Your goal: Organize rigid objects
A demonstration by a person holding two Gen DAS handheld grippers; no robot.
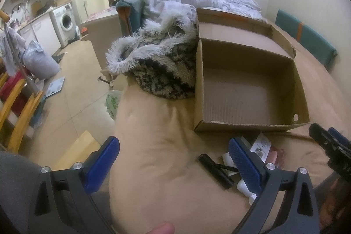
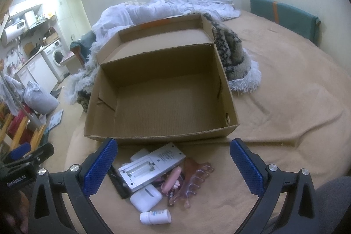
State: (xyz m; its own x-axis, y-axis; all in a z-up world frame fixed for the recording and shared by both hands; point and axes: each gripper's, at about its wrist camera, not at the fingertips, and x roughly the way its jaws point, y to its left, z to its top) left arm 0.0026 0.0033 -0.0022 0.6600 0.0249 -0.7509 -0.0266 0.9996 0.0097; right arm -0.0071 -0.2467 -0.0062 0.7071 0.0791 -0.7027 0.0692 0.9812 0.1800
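Note:
An open, empty cardboard box point(image 2: 164, 100) point(image 1: 248, 93) rests on a tan bedspread. In front of it lies a heap of small items: a silver remote with its battery bay open point(image 2: 151, 166), a white earbud case point(image 2: 145, 199), a small white bottle point(image 2: 155, 217), a pink hair claw point(image 2: 195, 179) and a black comb point(image 1: 216, 170). My right gripper point(image 2: 173, 166) hangs open just above the heap with nothing between its fingers. My left gripper point(image 1: 173, 163) is open and empty, left of the heap over bare bedspread.
A shaggy black-and-white blanket point(image 1: 158, 63) and crumpled white bedding point(image 2: 166, 6) lie behind the box. A teal cushion point(image 2: 285, 14) lines the far right. Left of the bed the floor drops away toward a washing machine point(image 1: 65, 21) and wooden chairs point(image 1: 19, 111).

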